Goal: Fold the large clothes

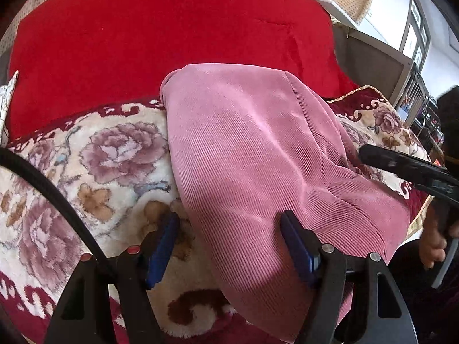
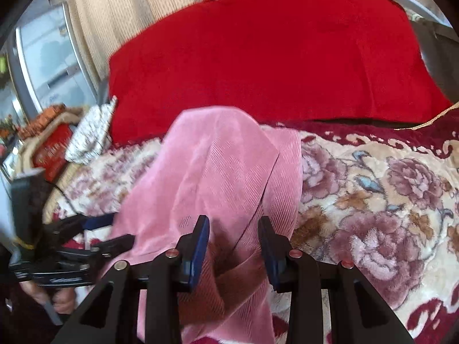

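Note:
A pink corduroy garment (image 1: 252, 154) lies folded on a floral blanket (image 1: 94, 160). It also shows in the right wrist view (image 2: 218, 166). My left gripper (image 1: 229, 229) is open, its fingers straddling the garment's near left edge. My right gripper (image 2: 233, 229) is open just above the garment's near end, with cloth between its spread fingers. The right gripper (image 1: 407, 169) shows at the right of the left wrist view. The left gripper (image 2: 100, 229) shows at the left of the right wrist view.
A big red cushion (image 1: 160, 37) lies behind the garment, also in the right wrist view (image 2: 272, 57). A patterned cloth bundle (image 2: 91, 132) and a red box (image 2: 51, 149) sit at the blanket's left end. A beige curtain (image 2: 114, 23) hangs behind.

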Available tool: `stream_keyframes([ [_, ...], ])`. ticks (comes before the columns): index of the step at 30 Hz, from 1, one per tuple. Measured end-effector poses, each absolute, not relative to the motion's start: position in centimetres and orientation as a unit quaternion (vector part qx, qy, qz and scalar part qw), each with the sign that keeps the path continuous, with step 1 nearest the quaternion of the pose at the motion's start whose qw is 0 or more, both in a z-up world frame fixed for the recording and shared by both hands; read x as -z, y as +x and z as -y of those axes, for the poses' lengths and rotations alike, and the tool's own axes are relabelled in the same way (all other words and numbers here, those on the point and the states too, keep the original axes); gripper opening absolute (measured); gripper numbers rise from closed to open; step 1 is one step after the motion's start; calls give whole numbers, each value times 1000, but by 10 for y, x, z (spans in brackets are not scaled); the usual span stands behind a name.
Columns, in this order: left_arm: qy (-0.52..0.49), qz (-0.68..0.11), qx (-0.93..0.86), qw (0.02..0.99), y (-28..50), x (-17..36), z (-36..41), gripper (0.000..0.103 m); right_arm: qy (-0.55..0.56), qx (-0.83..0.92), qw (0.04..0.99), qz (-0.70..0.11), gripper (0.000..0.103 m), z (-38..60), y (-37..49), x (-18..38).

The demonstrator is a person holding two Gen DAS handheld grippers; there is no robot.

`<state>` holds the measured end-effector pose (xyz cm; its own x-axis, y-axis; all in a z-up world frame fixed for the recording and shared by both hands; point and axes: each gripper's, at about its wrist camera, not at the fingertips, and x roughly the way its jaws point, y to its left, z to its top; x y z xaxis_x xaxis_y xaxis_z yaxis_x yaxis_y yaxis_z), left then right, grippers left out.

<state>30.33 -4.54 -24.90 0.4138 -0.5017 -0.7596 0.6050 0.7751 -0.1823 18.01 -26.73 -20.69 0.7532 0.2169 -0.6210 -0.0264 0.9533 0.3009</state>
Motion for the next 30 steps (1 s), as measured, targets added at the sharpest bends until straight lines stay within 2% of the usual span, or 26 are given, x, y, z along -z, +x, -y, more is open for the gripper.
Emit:
stream_keyframes([
  [5,62,-427,329,840,302,249,47,74,124,-93,935,-319,38,258,157,196],
  [11,67,-431,329,838,301,251,51,74,109,-105,910,-385,40,242,174,231],
  [17,52,-443,331,832,306,247,46,76,114,-115,913,-375,41,244,172,237],
  [21,51,-421,346,837,299,235,39,76,112,-119,915,-369,41,246,170,238],
  [25,91,-426,341,833,294,250,54,77,116,-121,914,-369,41,247,169,238],
  [30,85,-425,343,833,295,251,57,77,109,-117,912,-377,41,247,168,231],
])
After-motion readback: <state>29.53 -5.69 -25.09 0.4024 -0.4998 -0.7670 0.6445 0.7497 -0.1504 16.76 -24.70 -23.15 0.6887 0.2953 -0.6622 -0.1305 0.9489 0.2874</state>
